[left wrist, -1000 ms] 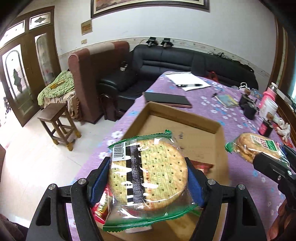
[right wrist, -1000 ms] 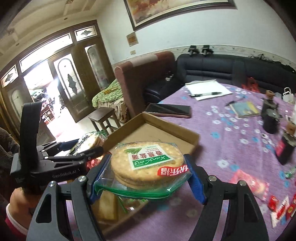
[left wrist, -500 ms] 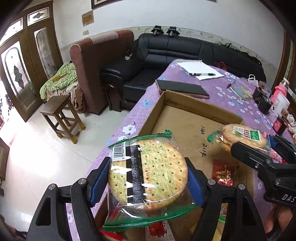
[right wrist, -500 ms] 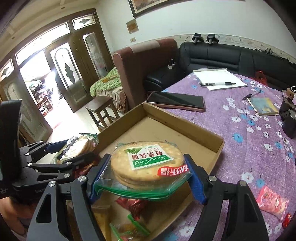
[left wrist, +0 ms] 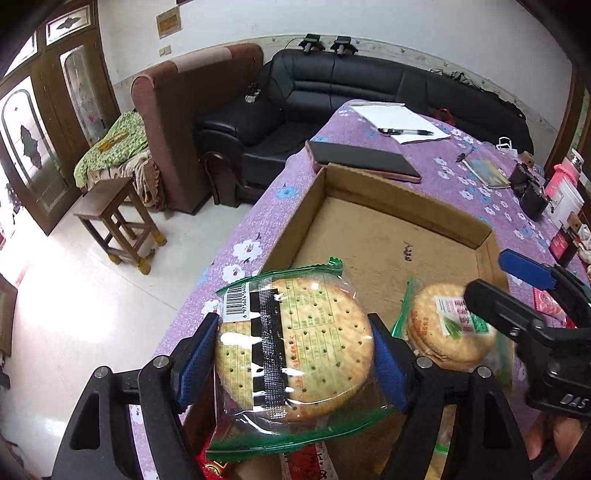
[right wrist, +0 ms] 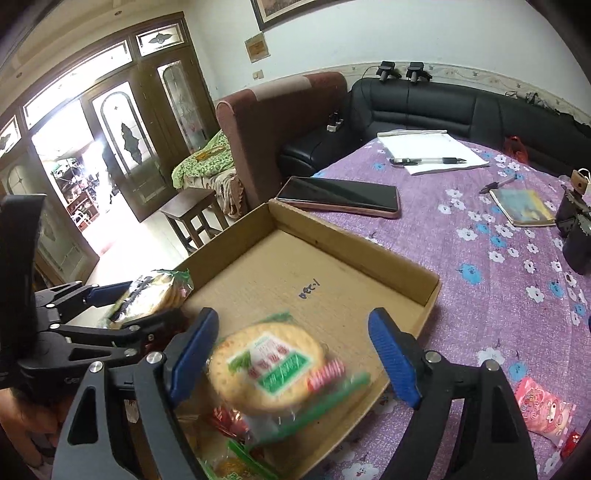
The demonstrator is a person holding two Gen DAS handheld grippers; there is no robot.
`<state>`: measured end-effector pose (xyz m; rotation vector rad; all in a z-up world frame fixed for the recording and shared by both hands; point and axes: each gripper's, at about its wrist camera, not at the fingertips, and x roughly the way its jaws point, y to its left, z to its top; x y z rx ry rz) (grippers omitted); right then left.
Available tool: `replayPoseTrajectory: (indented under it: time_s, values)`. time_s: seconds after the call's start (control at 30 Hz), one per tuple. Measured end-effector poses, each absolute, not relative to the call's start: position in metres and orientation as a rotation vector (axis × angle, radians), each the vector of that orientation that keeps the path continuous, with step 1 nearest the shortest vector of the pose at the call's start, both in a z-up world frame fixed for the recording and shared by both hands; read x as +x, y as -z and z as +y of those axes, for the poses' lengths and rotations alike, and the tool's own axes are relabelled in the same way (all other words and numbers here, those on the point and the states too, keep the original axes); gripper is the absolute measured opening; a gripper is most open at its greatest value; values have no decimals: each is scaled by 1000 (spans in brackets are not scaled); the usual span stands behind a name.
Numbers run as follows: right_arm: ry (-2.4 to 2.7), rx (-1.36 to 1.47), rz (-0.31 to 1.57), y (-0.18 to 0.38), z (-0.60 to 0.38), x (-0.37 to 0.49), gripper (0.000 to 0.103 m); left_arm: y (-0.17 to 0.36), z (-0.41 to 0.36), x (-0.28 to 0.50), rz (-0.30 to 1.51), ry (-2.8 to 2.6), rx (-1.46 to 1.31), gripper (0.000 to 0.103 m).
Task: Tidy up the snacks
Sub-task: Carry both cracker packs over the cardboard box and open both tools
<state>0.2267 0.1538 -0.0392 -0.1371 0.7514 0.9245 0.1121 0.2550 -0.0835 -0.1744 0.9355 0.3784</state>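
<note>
Over the cardboard box point(right wrist: 369, 295), our right gripper point(right wrist: 291, 354) is opening, its cracker pack point(right wrist: 269, 365) dropping free; our left gripper point(left wrist: 291, 365), loosening, still touches its cracker packet point(left wrist: 295, 350).

Setting: a home living room, seen from where I stand at the table. Evidence: black leather corner sofa point(left wrist: 369, 85) along the wall; maroon armchair point(left wrist: 192, 122); small wooden stool point(left wrist: 118, 221) on a pale tiled floor; dark wooden doors with etched glass panes point(right wrist: 122, 140); framed picture point(right wrist: 295, 11) overhead. My table wears a purple flowered cloth point(right wrist: 498, 266) with a phone point(right wrist: 340, 195), notepad and pen point(right wrist: 424, 160).
</note>
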Motion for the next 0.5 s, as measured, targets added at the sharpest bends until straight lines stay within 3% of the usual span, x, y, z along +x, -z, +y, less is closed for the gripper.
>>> replayPoseTrajectory:
  time_s: [0.23, 0.5]
  values:
    - [-907, -99, 741, 33, 132, 223, 87, 81, 255, 108, 927, -390, -183, 89]
    - [-875, -75, 724, 24, 95, 215, 89, 72, 240, 101, 911, -374, -176, 90]
